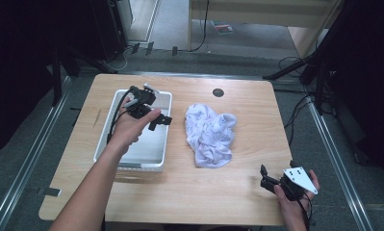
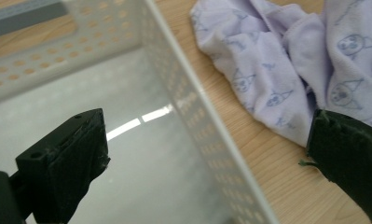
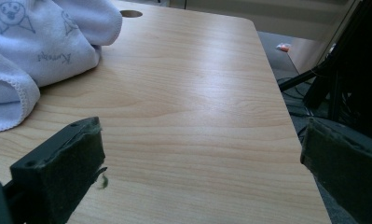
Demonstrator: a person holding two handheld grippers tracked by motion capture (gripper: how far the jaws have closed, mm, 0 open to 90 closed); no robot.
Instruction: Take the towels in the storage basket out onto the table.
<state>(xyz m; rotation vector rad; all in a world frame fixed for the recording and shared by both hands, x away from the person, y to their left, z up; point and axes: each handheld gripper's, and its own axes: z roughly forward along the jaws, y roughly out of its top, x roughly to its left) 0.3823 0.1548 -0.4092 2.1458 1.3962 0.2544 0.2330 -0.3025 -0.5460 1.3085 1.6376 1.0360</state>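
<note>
A crumpled pale lilac cloth (image 1: 209,134) printed with small animal faces lies on the wooden table, just right of a white perforated basket (image 1: 104,137). My left gripper (image 1: 161,121) hovers open over the basket's right wall; its jaws straddle that wall, one over the basket floor (image 2: 127,154), the other near the cloth (image 2: 277,79). My right gripper (image 1: 265,177) rests open near the table's front right corner, apart from the cloth (image 3: 39,51), with nothing between its jaws.
The table (image 1: 247,110) has a round cable hole (image 1: 218,92) at the back. Bare wood (image 3: 193,116) lies ahead of the right gripper up to the table's right edge. Cables and dark stands (image 1: 319,67) sit on the floor beyond.
</note>
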